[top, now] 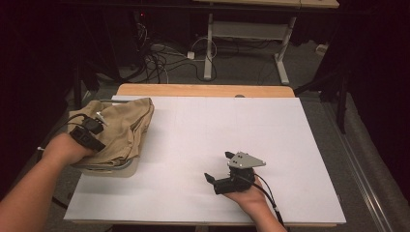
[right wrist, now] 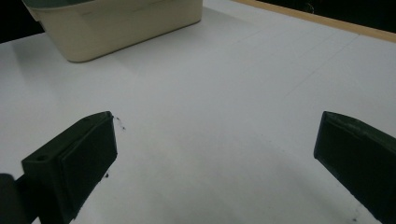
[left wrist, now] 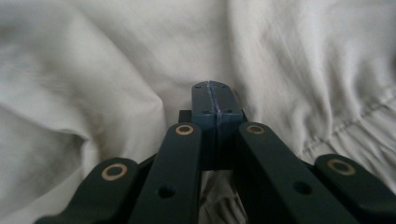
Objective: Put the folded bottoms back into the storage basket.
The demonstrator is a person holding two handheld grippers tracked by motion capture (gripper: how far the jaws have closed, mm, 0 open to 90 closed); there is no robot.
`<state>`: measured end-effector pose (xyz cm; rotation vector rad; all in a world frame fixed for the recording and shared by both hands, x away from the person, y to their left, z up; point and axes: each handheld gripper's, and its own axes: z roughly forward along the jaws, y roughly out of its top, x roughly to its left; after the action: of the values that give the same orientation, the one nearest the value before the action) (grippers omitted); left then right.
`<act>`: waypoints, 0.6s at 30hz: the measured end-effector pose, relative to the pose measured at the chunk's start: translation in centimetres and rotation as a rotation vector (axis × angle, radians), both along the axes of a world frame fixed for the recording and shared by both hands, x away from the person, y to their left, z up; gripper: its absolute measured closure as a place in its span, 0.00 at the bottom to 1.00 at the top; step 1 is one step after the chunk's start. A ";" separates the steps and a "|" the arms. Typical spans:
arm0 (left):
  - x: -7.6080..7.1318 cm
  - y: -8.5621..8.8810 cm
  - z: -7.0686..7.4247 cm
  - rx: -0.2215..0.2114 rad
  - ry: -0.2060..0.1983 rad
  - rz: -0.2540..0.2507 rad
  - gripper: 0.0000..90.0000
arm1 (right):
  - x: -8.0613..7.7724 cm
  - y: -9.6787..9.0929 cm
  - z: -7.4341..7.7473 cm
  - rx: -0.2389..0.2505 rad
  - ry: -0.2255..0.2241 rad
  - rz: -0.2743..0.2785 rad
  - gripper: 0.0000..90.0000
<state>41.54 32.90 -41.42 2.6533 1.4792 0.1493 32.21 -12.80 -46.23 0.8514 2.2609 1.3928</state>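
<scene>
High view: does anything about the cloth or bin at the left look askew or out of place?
Mildly. The tan cloth is bunched in a heap over the cream bin and spills past its rim rather than lying inside. The left hand-held gripper sits on it with jaws shut; no fabric is visibly pinched. No damage shows.

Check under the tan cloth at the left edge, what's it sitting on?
The tan cloth lies bunched over a cream tub; its rim and a wall show beneath. The cloth hides the tub's inside. The left claw, shut, sits on the cloth.

Laboratory recording space: white-topped work table (top: pixel 208 145), tangled floor cables (top: pixel 159 60), adjustable desk frame (top: pixel 246 34), dark surroundings.
</scene>
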 end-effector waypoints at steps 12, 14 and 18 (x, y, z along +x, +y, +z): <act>1.3 -1.4 -2.7 0.044 0.073 -0.012 0.98 | -0.1 0.0 -0.1 0.009 -0.001 -0.003 0.00; 1.3 -1.3 -2.8 0.028 0.070 -0.001 0.98 | -0.2 0.1 -0.1 0.003 0.000 -0.001 0.00; 0.7 -1.3 -2.1 0.030 0.031 -0.001 0.98 | -0.3 0.2 -0.2 -0.004 -0.004 0.002 0.00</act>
<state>42.24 31.62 -43.49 2.6920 1.4970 0.1319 31.92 -12.57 -46.41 0.8444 2.2611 1.3898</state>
